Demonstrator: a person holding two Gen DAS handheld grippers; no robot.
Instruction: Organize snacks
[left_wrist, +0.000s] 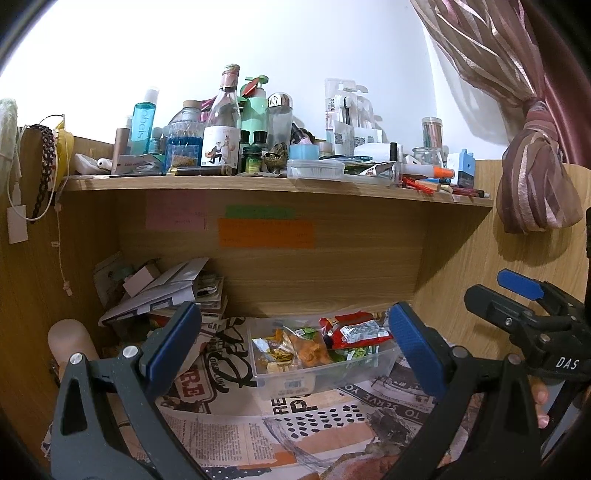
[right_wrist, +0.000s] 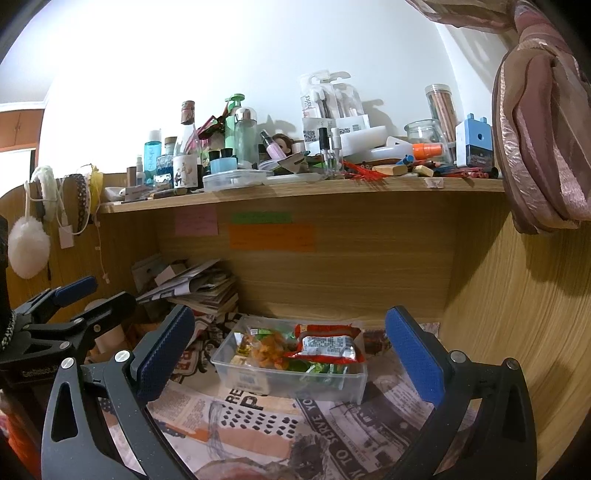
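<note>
Left gripper (left_wrist: 293, 341): nearest the lens, blue-padded jaws spread wide, gripping and touching nothing, raised short of the desk alcove.
Paper stack (left_wrist: 166, 291): tumbled booklets and envelopes in the alcove's left back corner, well apart from the snacks.
Newsprint cloth (left_wrist: 280, 417): covers the desk surface, under the box.
Clear plastic box (left_wrist: 314, 380): stands on the cloth in mid-alcove, framed between the left gripper's jaws but apart from them; probably chosen to gather loose packets in one place.
Snacks: orange packet (left_wrist: 308, 349) and small foil-wrapped pieces to the left, red packet (left_wrist: 354, 332) lying across the right on top, green packets beneath; all already inside the box.
Right gripper (right_wrist: 290, 345): likewise wide open and empty, held back from the box.
Shelf above (left_wrist: 258, 184): crowded with bottles, jars and pens.
Judgement: sorting appears nearly finished.
</note>
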